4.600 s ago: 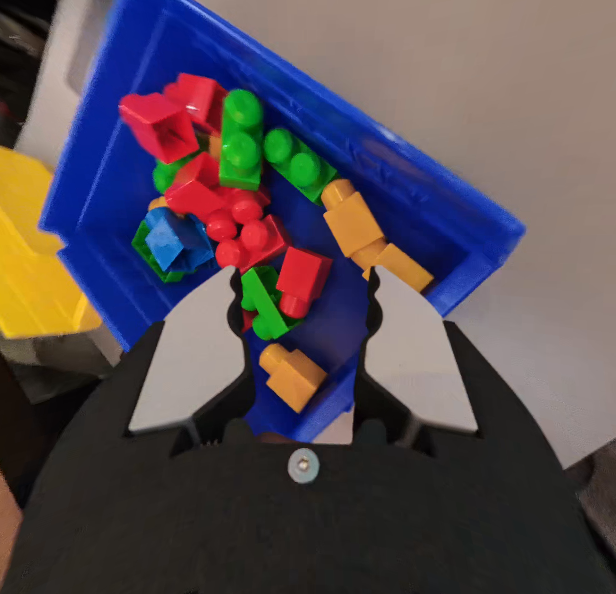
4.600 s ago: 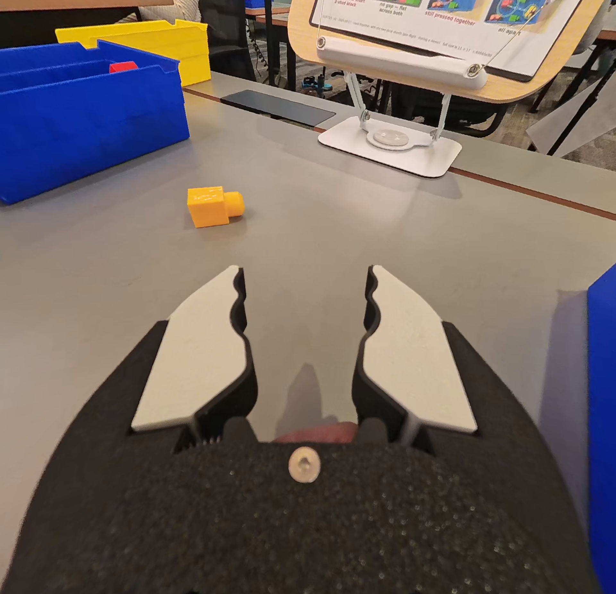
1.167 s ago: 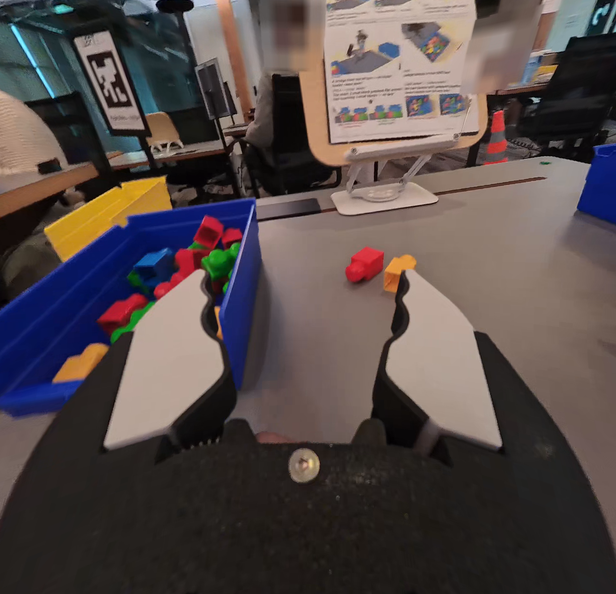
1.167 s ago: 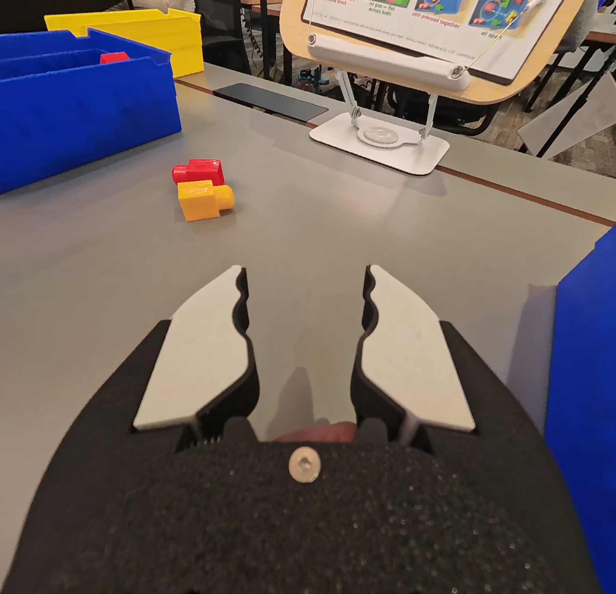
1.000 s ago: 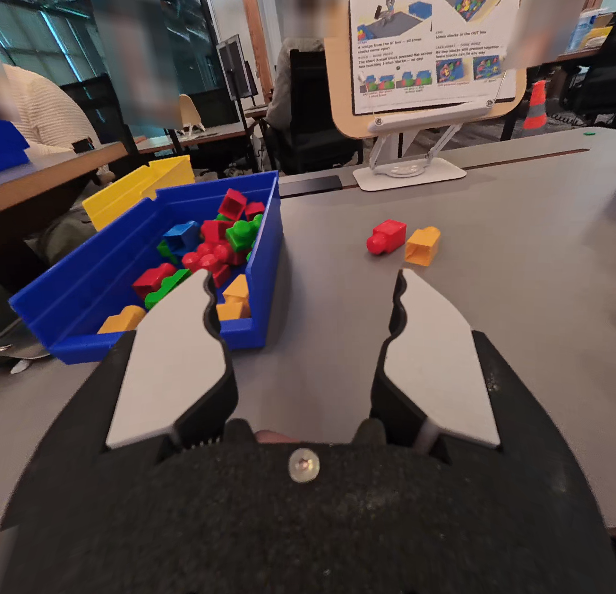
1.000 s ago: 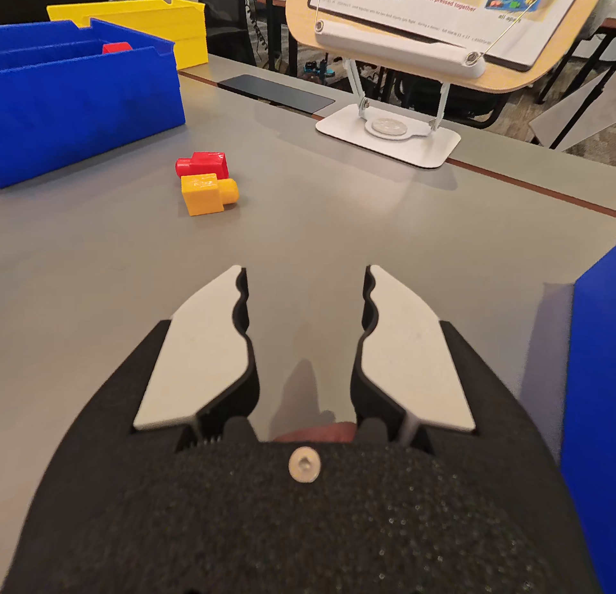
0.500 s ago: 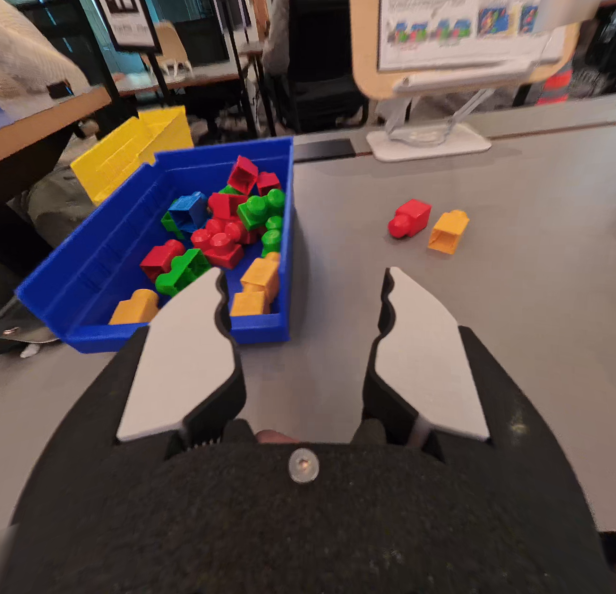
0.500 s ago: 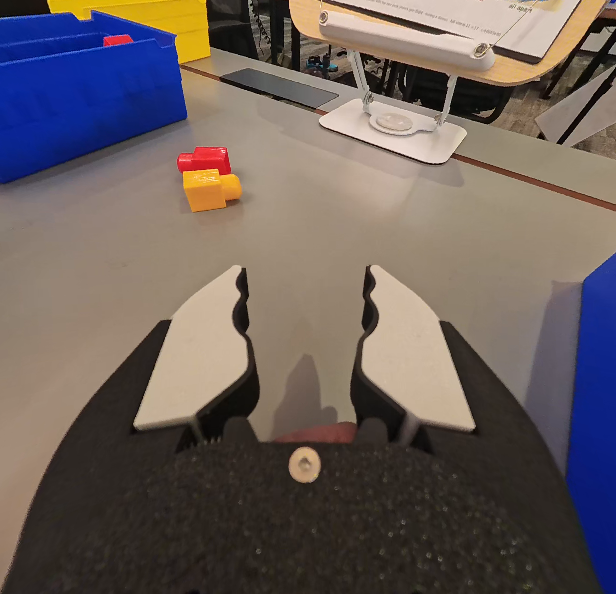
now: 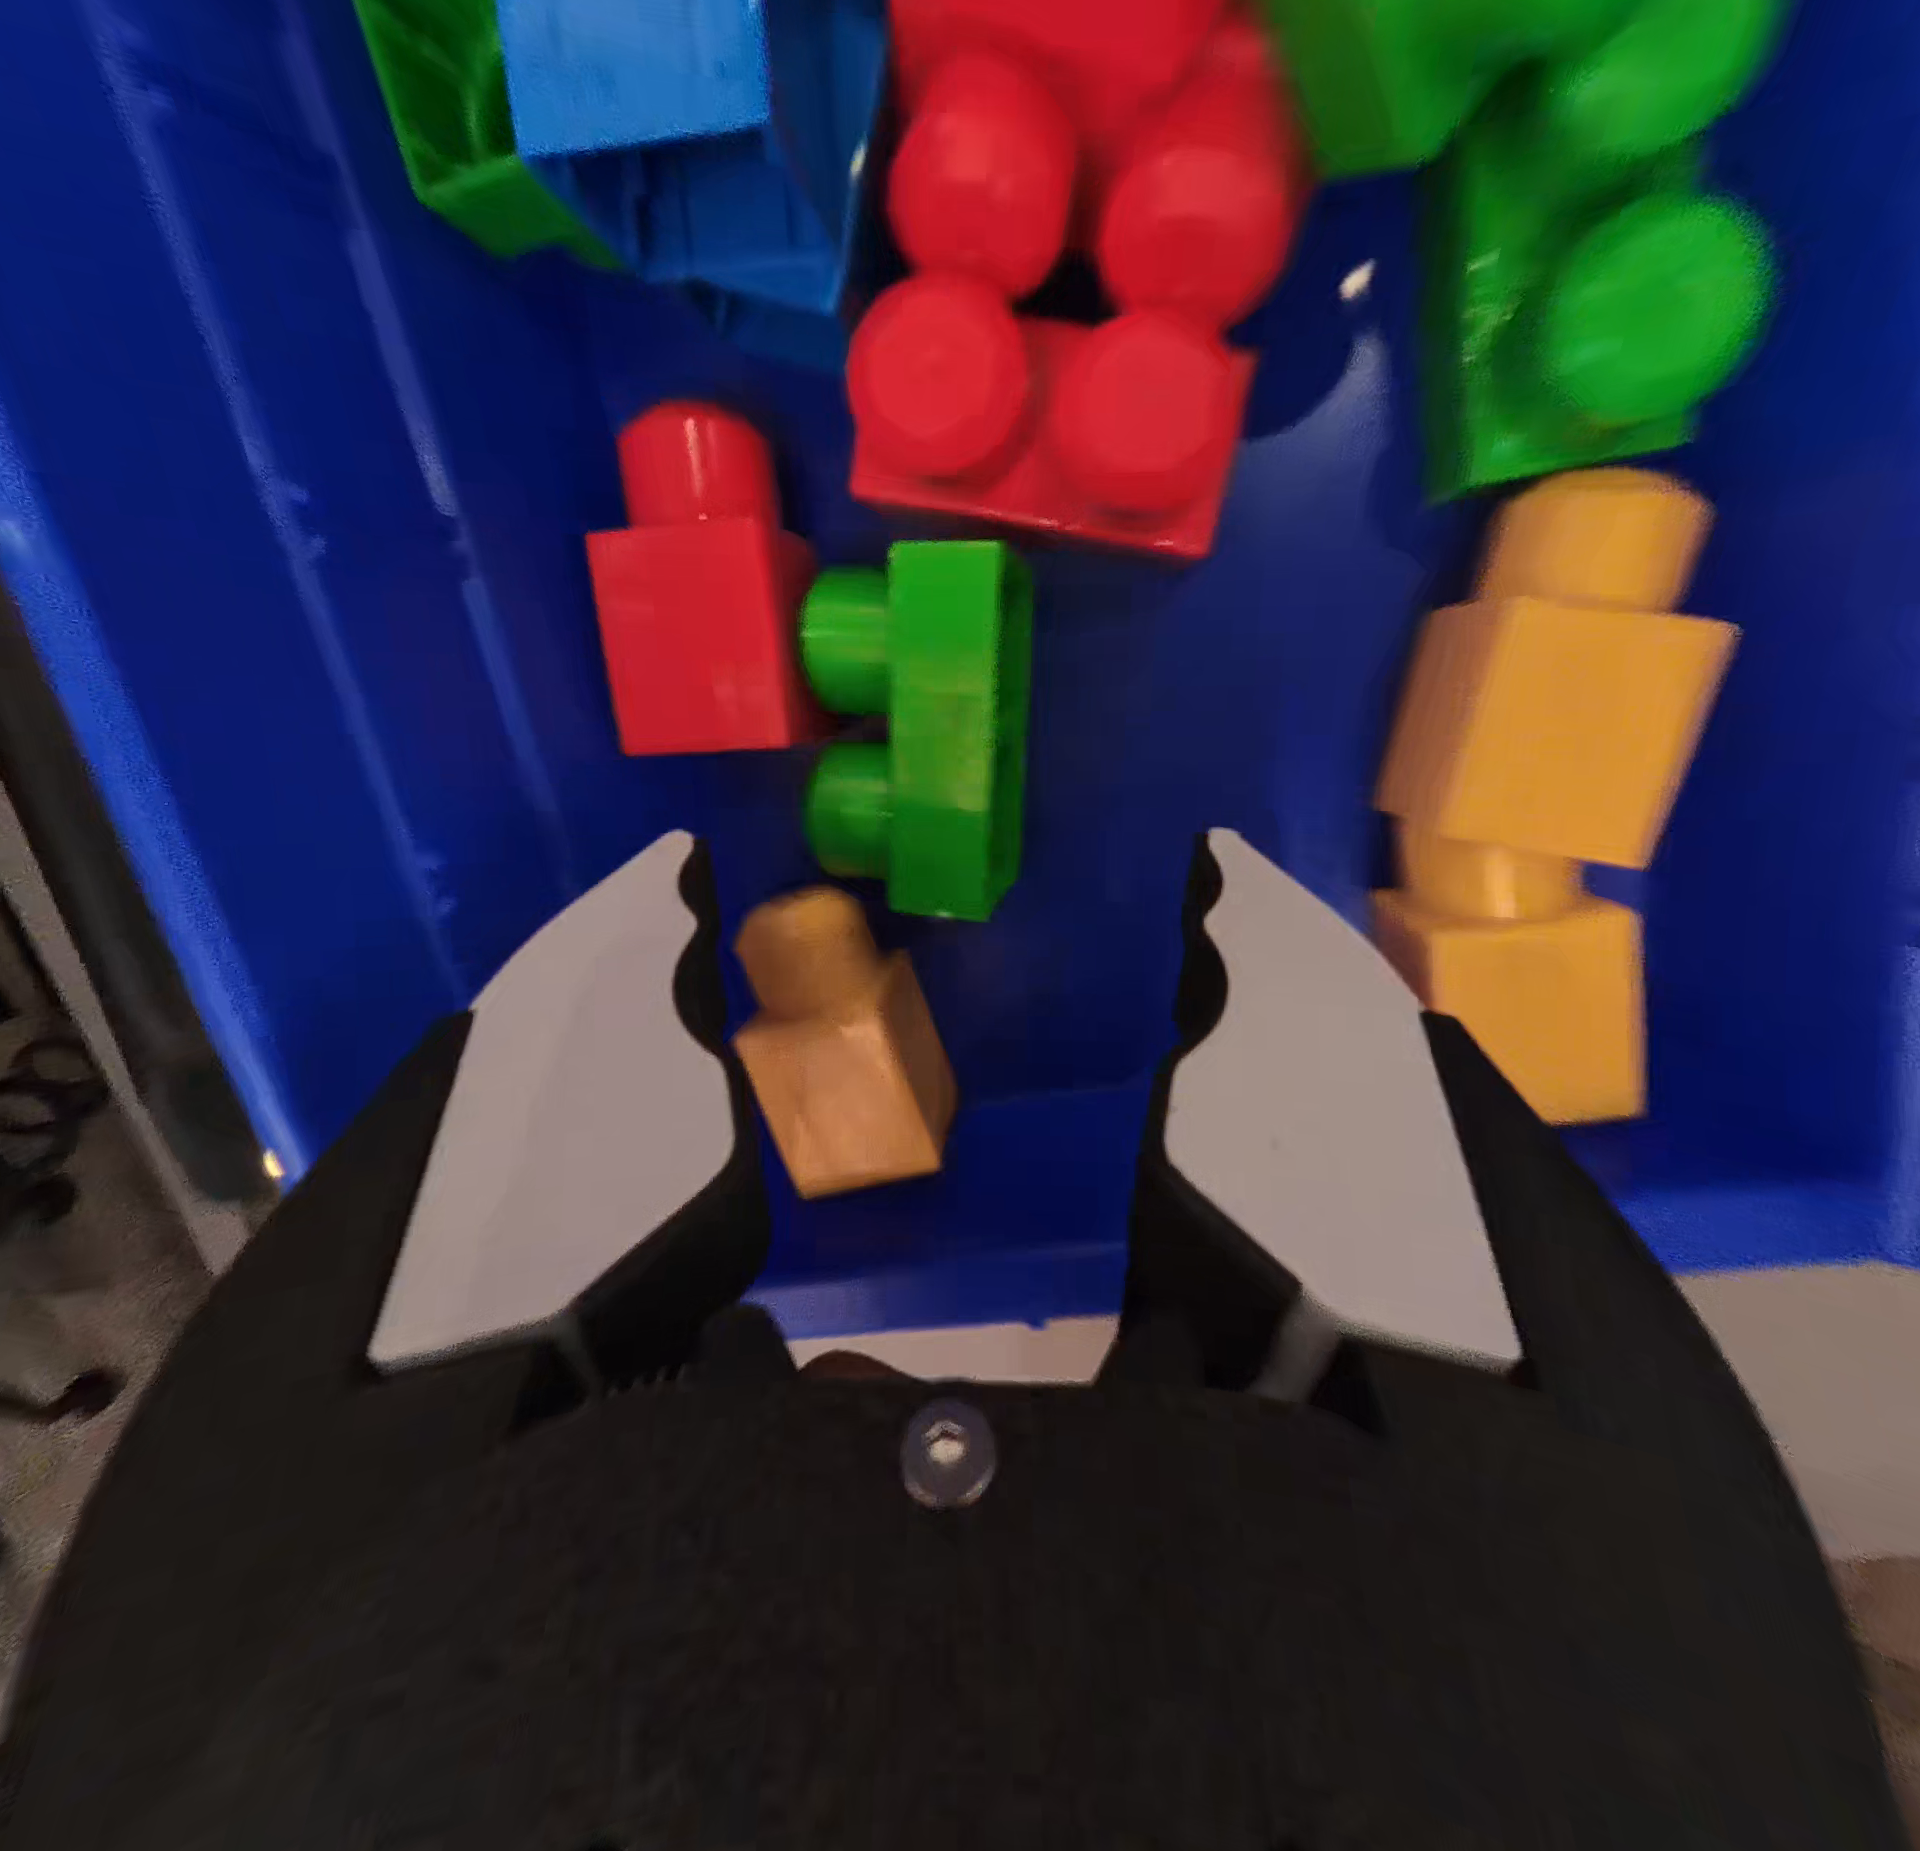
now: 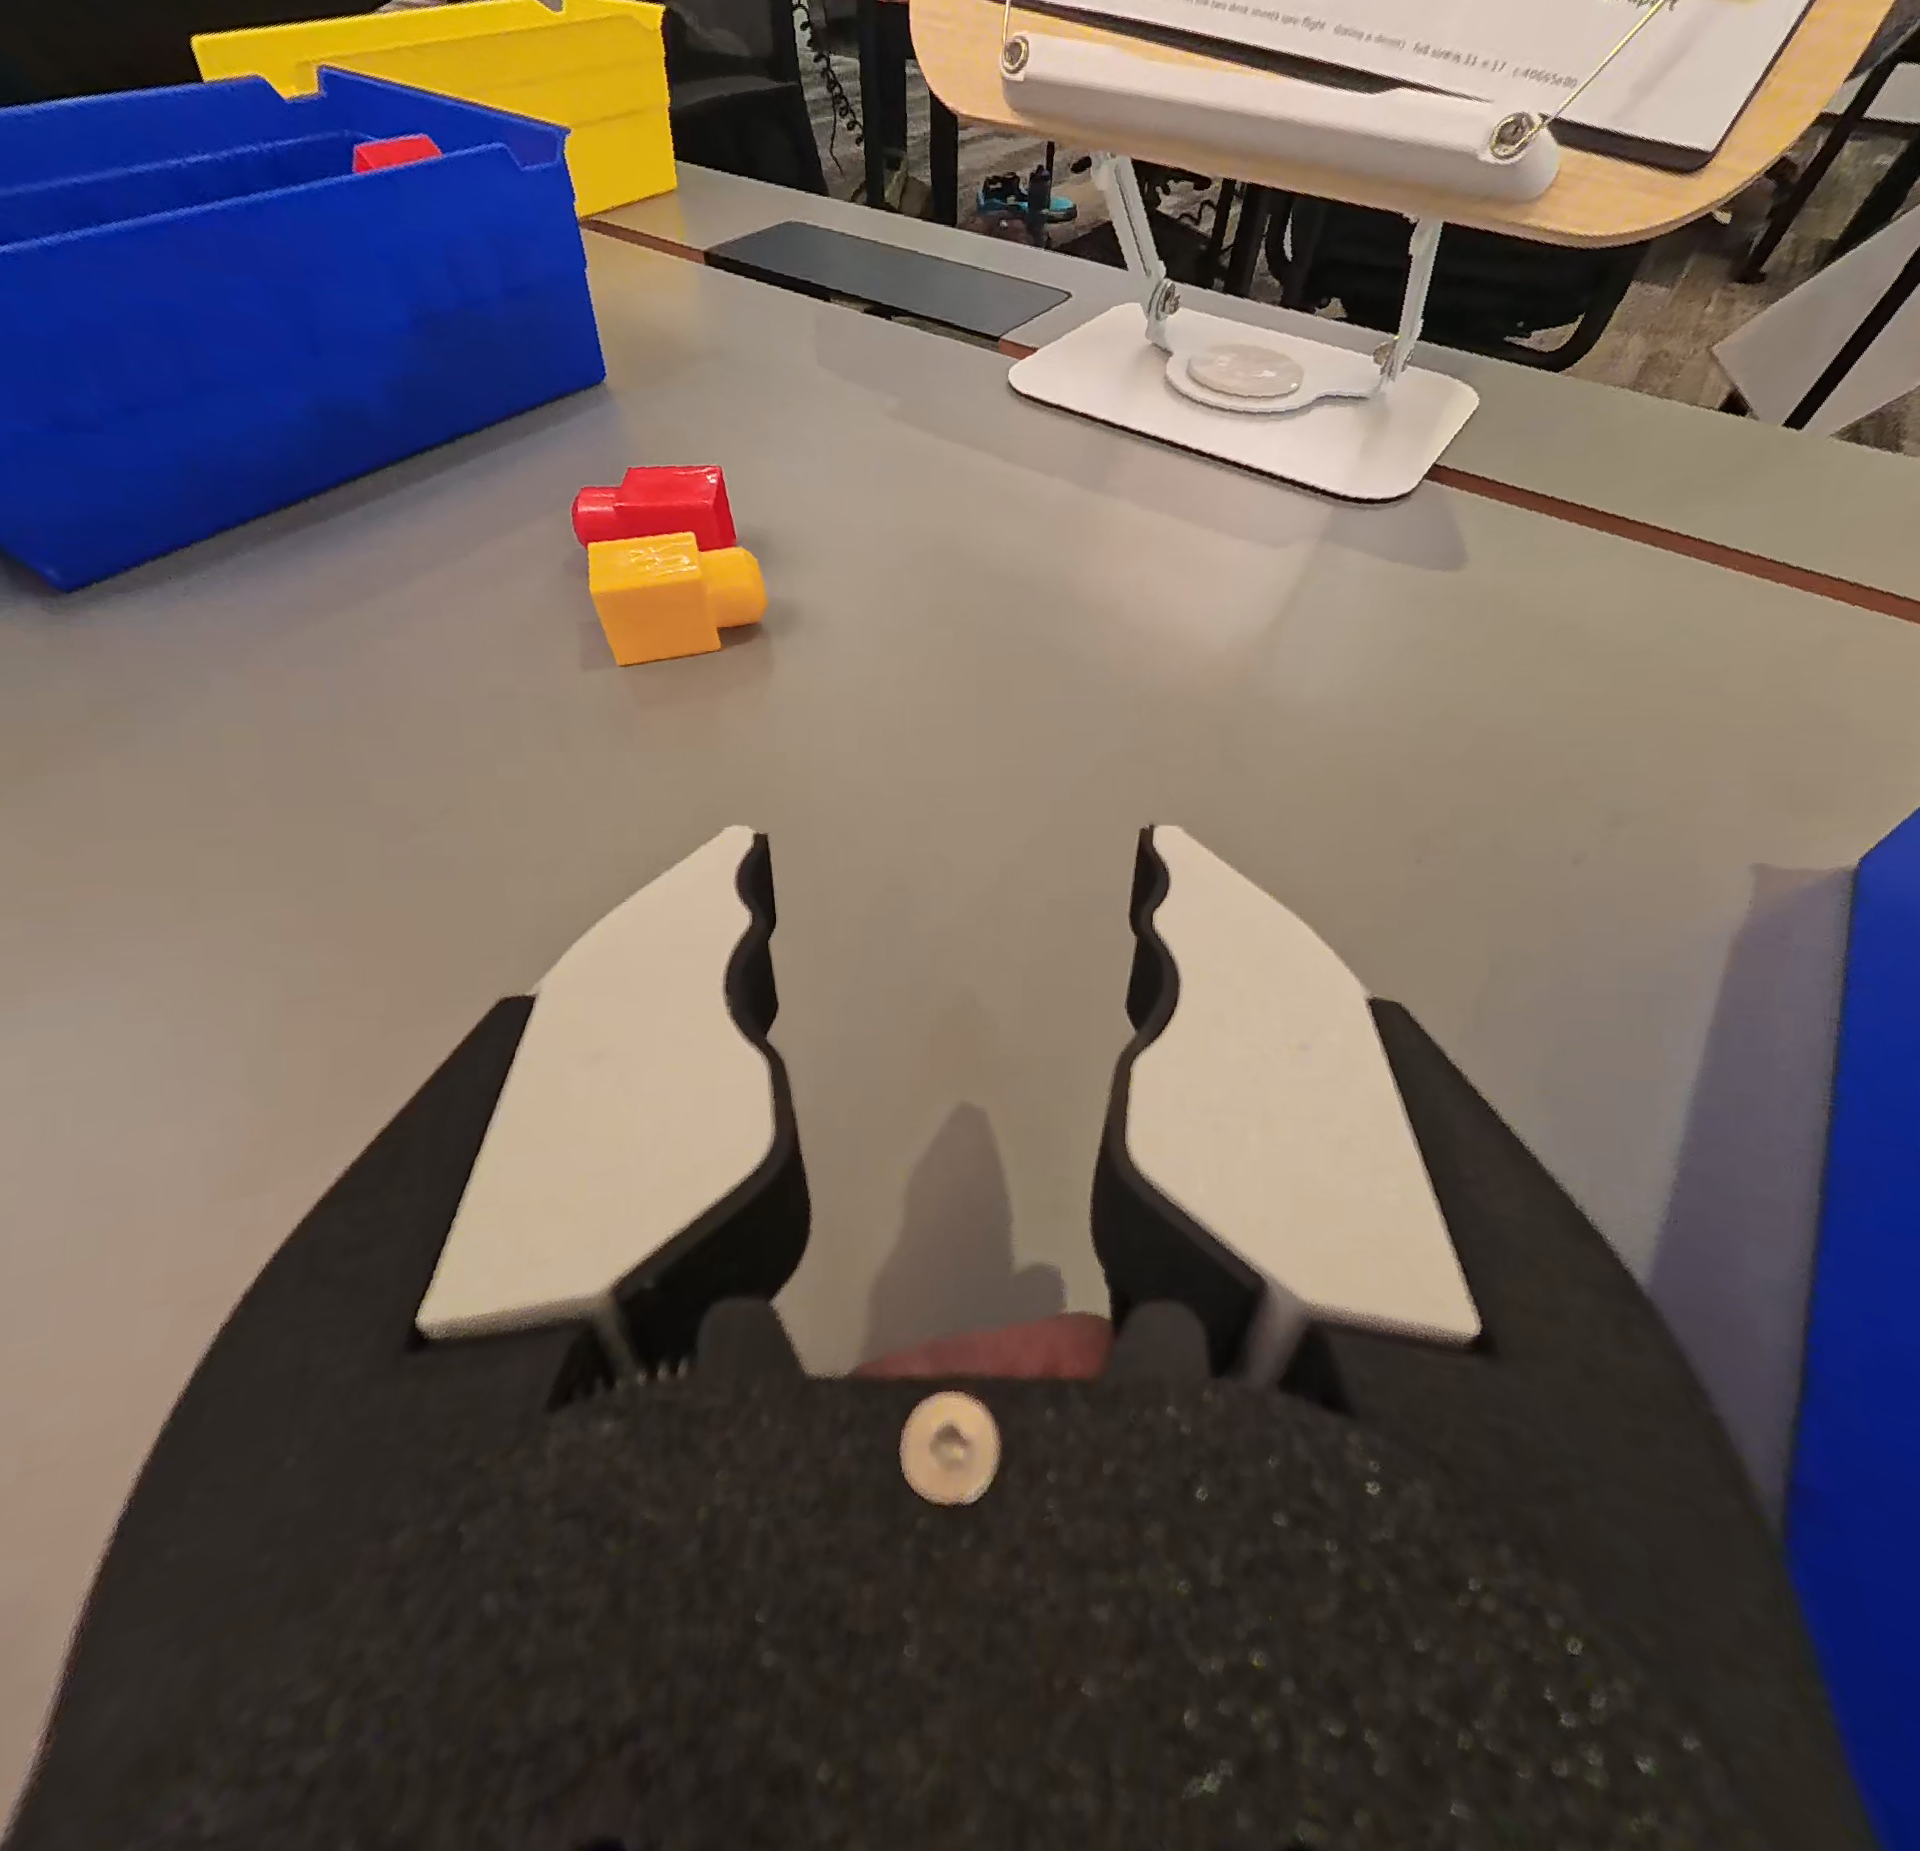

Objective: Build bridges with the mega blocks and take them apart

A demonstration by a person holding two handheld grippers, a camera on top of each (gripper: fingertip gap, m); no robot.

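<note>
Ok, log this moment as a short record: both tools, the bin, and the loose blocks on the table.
left tool: open, over the blue bin, nearest a small orange block
right tool: open, empty, above the grey table
loose blocks: red block and yellow block, side by side, on their sides

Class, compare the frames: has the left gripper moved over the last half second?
Yes. The left gripper went from back over the table to low over the blue bin, jaws open above a small orange block.
</note>
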